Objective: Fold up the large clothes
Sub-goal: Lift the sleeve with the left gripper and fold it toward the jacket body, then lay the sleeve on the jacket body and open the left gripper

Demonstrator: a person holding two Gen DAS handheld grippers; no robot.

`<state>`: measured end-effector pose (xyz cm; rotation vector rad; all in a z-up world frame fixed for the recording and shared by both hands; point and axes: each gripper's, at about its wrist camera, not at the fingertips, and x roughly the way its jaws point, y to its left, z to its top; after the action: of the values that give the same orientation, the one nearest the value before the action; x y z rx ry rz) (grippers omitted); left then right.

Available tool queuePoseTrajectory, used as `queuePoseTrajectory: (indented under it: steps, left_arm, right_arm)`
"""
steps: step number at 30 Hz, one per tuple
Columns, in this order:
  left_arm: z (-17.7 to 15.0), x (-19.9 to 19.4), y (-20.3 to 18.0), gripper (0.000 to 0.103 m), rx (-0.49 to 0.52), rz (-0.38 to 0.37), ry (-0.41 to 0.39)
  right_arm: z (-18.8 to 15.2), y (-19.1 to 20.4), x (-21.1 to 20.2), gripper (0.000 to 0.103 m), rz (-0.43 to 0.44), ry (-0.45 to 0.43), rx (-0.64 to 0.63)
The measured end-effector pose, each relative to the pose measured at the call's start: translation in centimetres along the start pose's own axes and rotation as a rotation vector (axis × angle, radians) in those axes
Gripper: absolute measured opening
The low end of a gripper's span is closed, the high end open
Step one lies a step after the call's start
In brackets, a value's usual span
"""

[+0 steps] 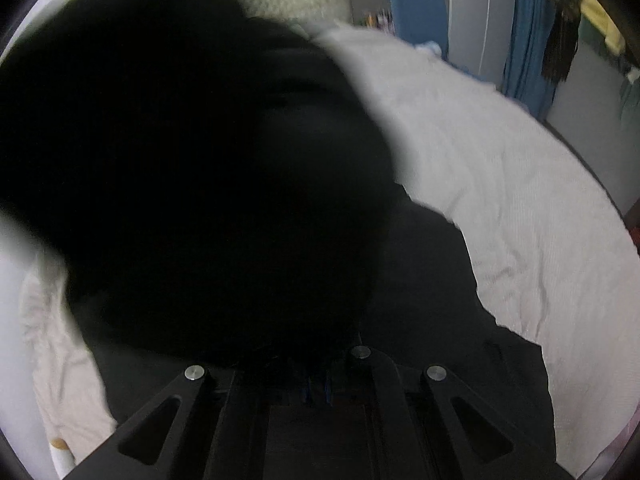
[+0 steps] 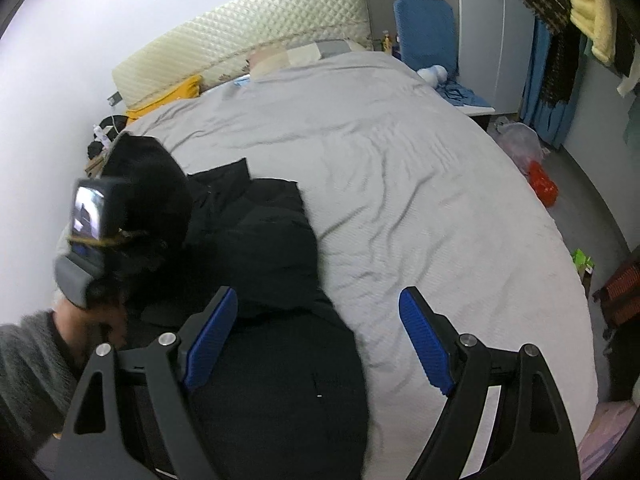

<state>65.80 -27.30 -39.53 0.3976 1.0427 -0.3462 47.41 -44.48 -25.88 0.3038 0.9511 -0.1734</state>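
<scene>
A large black padded jacket [image 2: 272, 280] lies lengthwise on the left side of a bed with a grey sheet [image 2: 420, 184]. My right gripper [image 2: 320, 340] is open above the jacket's near part, blue pads [image 2: 212, 340] wide apart, holding nothing. My left gripper [image 2: 120, 256] is at the far left, held by a hand in a grey sleeve, and lifts a bunch of the jacket. In the left wrist view the raised black cloth [image 1: 200, 160] fills most of the frame and hides the fingertips; the jaws stand close together on the fabric.
A quilted cream headboard [image 2: 248, 40] and pillows stand at the far end. A blue chair [image 2: 424, 32], hanging clothes [image 2: 560, 20] and bags on the floor [image 2: 532, 160] are to the right of the bed. A white wall runs along the left.
</scene>
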Motion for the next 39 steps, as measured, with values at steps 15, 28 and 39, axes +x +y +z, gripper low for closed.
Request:
queuePoseTrajectory:
  steps: [15,28,39]
  left_arm:
    - [-1.3,0.8,-1.5,0.022,-0.02,-0.064,0.077]
    - [-2.7,-5.5,11.2,0.077,-0.275,-0.043,0.012]
    - [-3.2,2.0,22.2,0.077,-0.408,0.002,0.081]
  right_arm:
    - [1.2,-2.0,3.2,0.083,0.022,0.016,0.021]
    - [5.0,7.4,8.9,0.083,0.127,0.049,-0.09]
    - [5.7,13.8,22.1,0.056,0.095,0.253,-0.111]
